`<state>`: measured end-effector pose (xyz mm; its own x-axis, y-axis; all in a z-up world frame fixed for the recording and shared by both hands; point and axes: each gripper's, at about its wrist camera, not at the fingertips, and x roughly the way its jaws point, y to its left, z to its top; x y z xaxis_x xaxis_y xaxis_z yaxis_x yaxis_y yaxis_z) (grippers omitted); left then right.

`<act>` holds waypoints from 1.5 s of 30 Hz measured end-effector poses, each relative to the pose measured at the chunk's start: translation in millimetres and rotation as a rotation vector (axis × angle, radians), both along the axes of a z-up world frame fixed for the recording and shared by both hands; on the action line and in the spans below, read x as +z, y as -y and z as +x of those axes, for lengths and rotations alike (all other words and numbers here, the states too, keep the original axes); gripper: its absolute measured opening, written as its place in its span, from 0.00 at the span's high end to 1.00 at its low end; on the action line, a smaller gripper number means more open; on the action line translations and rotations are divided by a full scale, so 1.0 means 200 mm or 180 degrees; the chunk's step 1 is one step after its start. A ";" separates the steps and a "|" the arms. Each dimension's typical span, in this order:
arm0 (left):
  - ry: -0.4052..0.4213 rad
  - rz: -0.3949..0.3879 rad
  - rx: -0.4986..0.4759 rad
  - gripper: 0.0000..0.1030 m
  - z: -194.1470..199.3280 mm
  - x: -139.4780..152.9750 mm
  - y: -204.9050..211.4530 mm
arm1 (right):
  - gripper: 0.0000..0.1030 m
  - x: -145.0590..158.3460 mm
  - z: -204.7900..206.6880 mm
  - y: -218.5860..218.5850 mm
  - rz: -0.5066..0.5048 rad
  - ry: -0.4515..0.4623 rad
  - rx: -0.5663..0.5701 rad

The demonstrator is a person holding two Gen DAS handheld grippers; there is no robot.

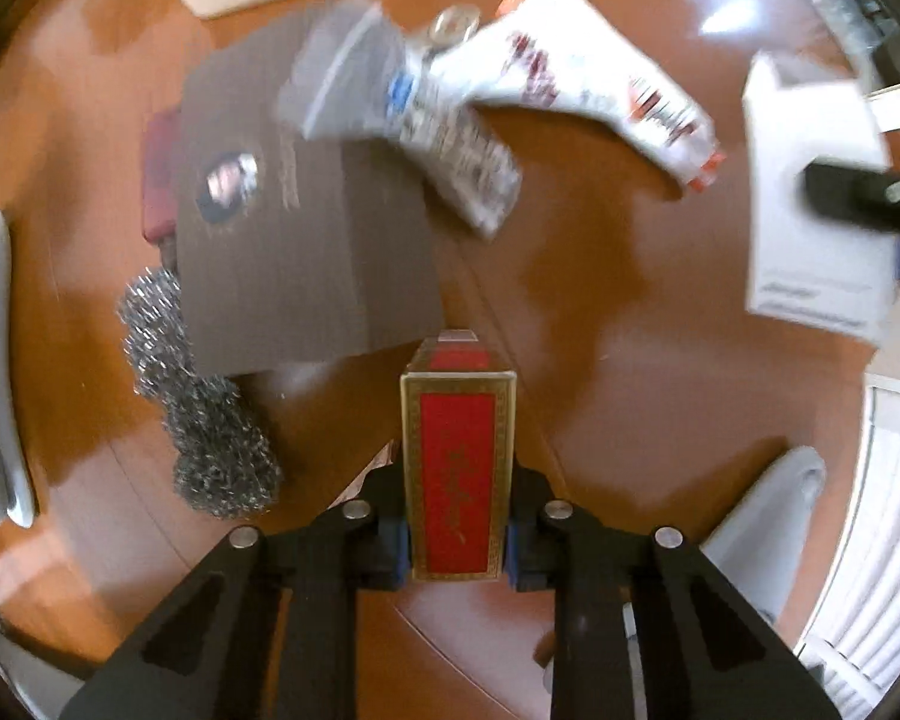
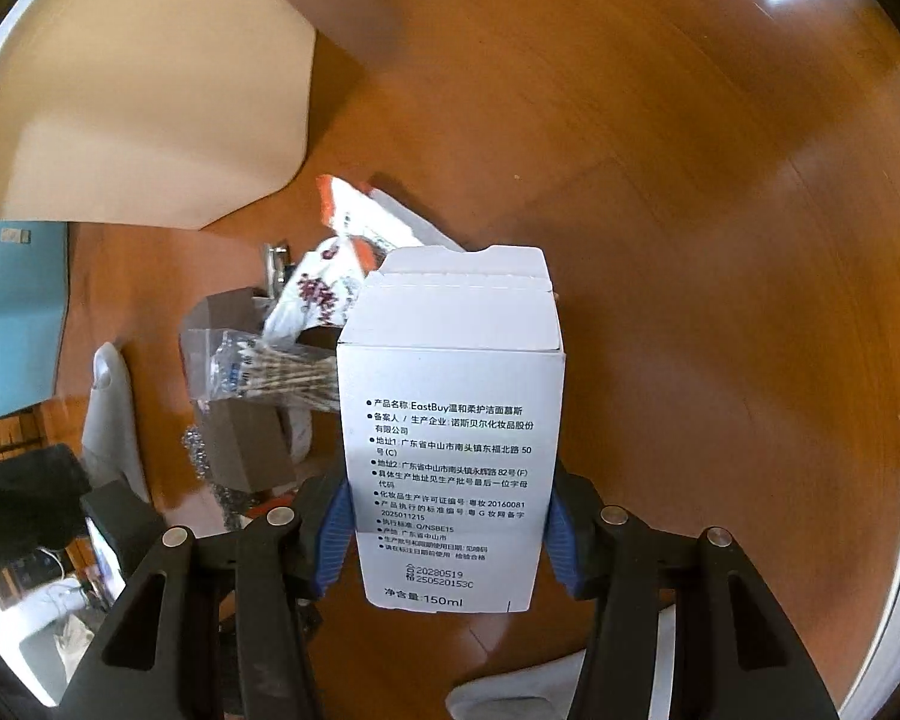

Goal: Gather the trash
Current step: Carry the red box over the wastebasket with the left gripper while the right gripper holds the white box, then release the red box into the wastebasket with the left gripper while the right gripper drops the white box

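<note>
Left tool (image 1: 457,540) clenched on red box (image 1: 457,468); right tool (image 2: 447,540) grasping white carton (image 2: 450,420). Left beside grey card (image 1: 294,228): wrappers (image 1: 570,84), scourers (image 1: 210,420).

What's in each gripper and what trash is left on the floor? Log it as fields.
left gripper: shut on red and gold box
right gripper: shut on white carton, top flap open
surface: wooden floor
left lying: grey cardboard sheet, steel scourers, white and orange wrapper, bag of cotton swabs
nearby: cream board
view quality: left wrist view blurred
</note>
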<state>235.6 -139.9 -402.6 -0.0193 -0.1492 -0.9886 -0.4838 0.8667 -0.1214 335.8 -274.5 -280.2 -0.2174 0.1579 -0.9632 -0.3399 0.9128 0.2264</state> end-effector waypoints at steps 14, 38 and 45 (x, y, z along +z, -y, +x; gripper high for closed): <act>0.1284 -0.0444 0.0138 0.80 0.10 1.00 -0.34 | 0.46 0.73 0.05 -0.11 -0.0006 0.0494 -0.0250; 0.1502 0.0938 -0.0126 0.80 0.81 1.23 -1.08 | 0.45 1.48 0.01 -0.48 0.0665 0.1184 -0.0458; 0.1362 0.1031 -0.0123 0.80 0.83 1.15 -1.09 | 0.45 1.40 0.01 -0.46 0.0518 0.1092 -0.0541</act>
<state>401.2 78.9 -172.8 0.3961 0.1575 -0.9046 -0.4167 0.9087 -0.0242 338.7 -182.9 0.4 0.1542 0.3200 -0.9348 -0.2684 0.9241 0.2720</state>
